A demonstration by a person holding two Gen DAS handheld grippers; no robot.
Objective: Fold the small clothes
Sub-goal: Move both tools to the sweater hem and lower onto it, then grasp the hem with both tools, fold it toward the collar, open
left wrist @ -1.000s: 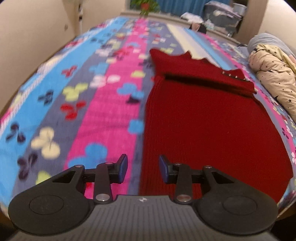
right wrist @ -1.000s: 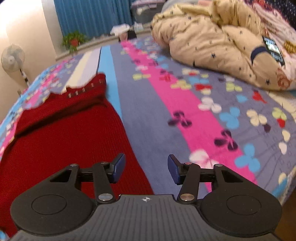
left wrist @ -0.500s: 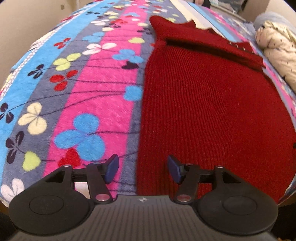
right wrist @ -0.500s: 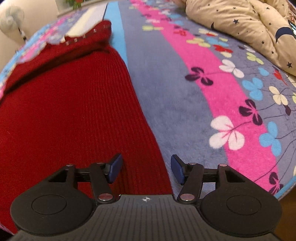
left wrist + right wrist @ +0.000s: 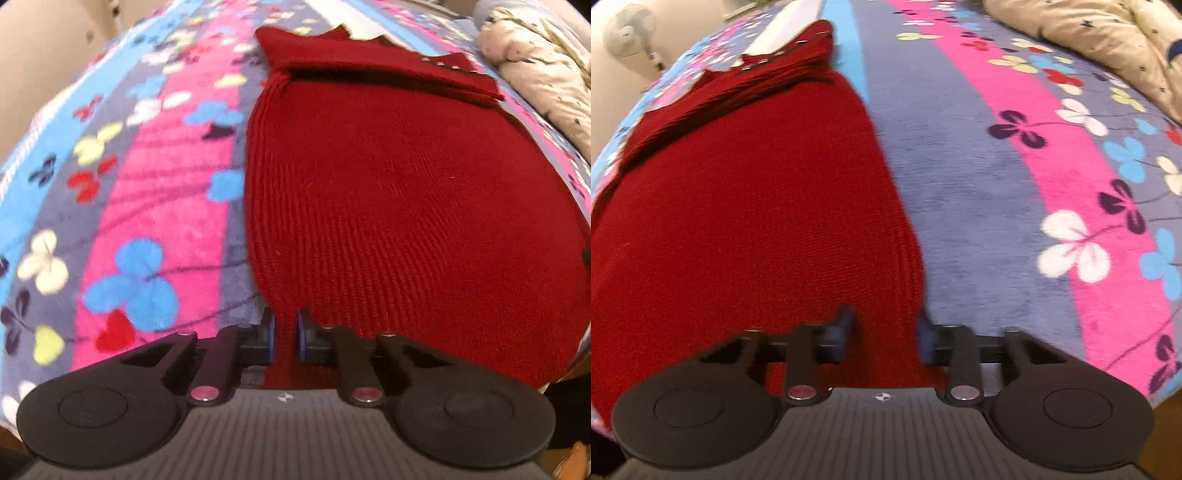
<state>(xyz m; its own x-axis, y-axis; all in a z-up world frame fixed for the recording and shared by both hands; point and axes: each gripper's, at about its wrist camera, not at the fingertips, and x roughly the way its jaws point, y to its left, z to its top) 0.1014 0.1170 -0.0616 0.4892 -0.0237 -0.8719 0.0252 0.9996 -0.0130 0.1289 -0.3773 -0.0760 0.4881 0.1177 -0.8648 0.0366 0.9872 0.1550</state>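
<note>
A red knitted sweater lies flat on a flowery striped blanket, its sleeves folded across the far end and its hem at the near edge of the bed. The left gripper is closing on the hem's left corner, its jaws nearly together with a ridge of knit between them. The right gripper is closing too, with the right corner of the sweater between its jaws (they are blurred, so whether the pads already press is hard to say).

The step in hand looks like taking both hem corners to fold the bottom up toward the collar. To do it well, both grips should bite all layers of the knit before lifting, then rise evenly and travel together so the fold line stays straight and clear of the rumpled beige quilt.
</note>
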